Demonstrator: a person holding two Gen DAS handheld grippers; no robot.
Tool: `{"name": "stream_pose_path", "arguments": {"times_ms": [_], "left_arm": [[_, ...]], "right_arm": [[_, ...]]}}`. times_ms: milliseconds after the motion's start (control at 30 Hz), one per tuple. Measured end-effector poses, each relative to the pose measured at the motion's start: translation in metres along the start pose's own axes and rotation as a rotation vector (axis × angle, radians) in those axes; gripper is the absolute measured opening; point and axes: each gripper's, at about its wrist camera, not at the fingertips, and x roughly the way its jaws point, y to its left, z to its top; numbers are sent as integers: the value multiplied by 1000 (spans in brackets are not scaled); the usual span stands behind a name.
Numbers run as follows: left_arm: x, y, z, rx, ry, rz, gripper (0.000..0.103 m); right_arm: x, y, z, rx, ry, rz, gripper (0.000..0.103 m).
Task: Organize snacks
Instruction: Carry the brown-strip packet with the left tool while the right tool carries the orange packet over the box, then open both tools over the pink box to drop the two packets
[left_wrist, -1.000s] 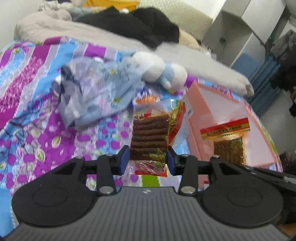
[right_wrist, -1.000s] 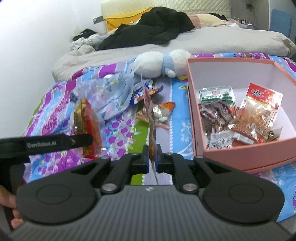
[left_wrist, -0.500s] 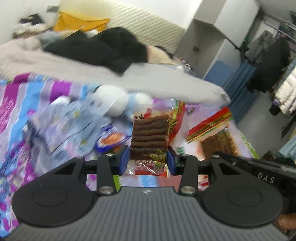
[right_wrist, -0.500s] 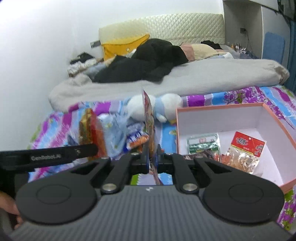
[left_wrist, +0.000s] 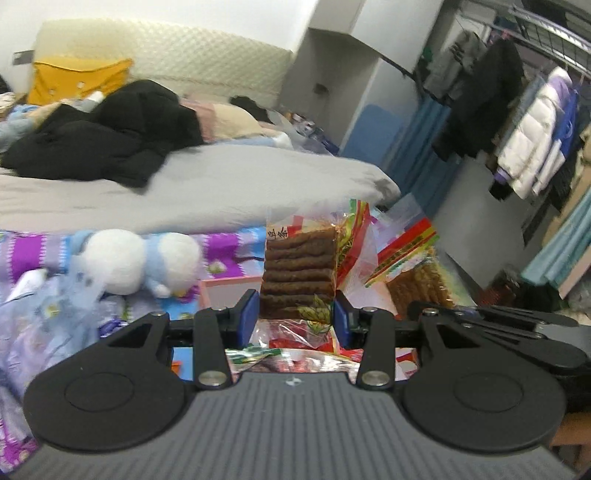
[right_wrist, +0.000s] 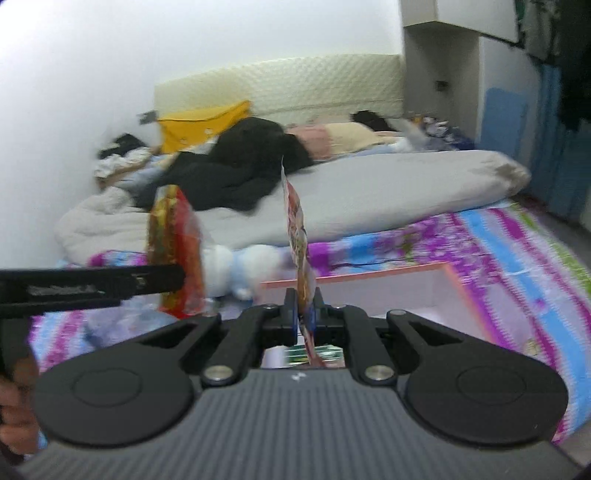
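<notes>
The bed (right_wrist: 369, 195) carries a pink box (right_wrist: 406, 284) at its near edge. Above the box, the left gripper (left_wrist: 295, 314) has its fingers part-open, clamped on an upright packet of brown strips (left_wrist: 297, 275). Right of it, the right gripper (right_wrist: 303, 314) has its fingers nearly closed, pinching a thin snack packet (right_wrist: 297, 236) edge-on.

Both wrist cameras sit close behind their fingers, raised above the pink box (right_wrist: 369, 278), facing the headboard (left_wrist: 166, 55); both views share the plush toy (left_wrist: 136, 258).
</notes>
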Motion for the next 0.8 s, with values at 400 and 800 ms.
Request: {"name": "stream_pose_path", "arguments": {"times_ms": [400,800], "left_arm": [[127,-26,-42,56,243,8,48],[171,-15,-72,67,344,44,74]], "right_arm": [[77,-85,-57,140,155,-86,10],[110,-111,-87,153,216,-92,12]]}}
